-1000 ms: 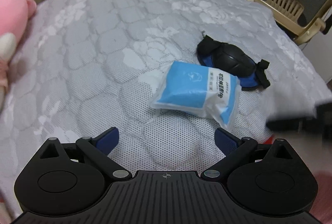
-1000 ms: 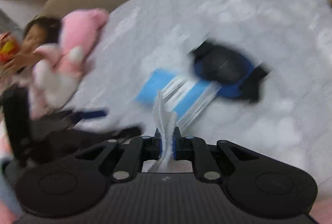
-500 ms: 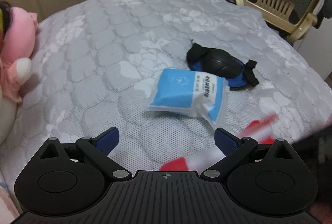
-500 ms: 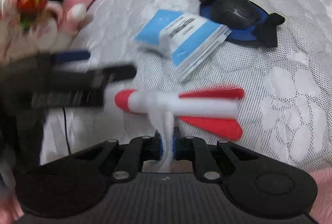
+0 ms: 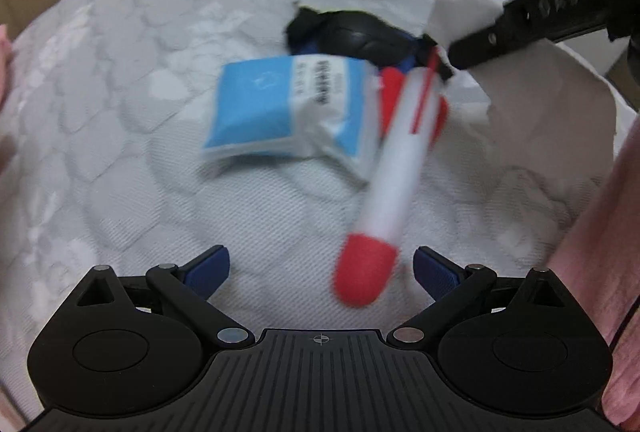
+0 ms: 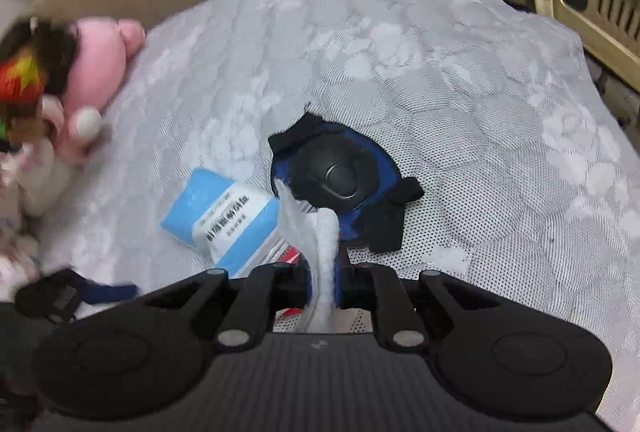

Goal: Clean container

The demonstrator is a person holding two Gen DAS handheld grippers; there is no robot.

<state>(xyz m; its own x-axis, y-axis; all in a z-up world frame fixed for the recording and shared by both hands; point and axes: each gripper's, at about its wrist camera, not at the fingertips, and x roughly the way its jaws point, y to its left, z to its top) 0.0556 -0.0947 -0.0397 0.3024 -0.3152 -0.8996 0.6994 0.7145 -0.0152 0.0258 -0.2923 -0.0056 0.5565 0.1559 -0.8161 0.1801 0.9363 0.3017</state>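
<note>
A grey quilted bedcover [image 6: 460, 79] fills the scene. On it lie a blue tissue packet [image 5: 280, 107] and, touching it, a black-and-blue knee pad [image 6: 336, 171]. My right gripper [image 6: 324, 276] pinches a white tissue [image 6: 326, 232]. A blurred red-and-white rocket-shaped container [image 5: 392, 171] sits ahead of my left gripper [image 5: 320, 268], fingers spread wide.

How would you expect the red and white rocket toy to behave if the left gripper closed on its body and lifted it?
The rocket toy looks rounded and tube-shaped, so it may roll or twist between the fingers. Its matte, foam-like surface suggests it is light and slightly squashy. The fins near the wipes packet might flex rather than break.
</note>
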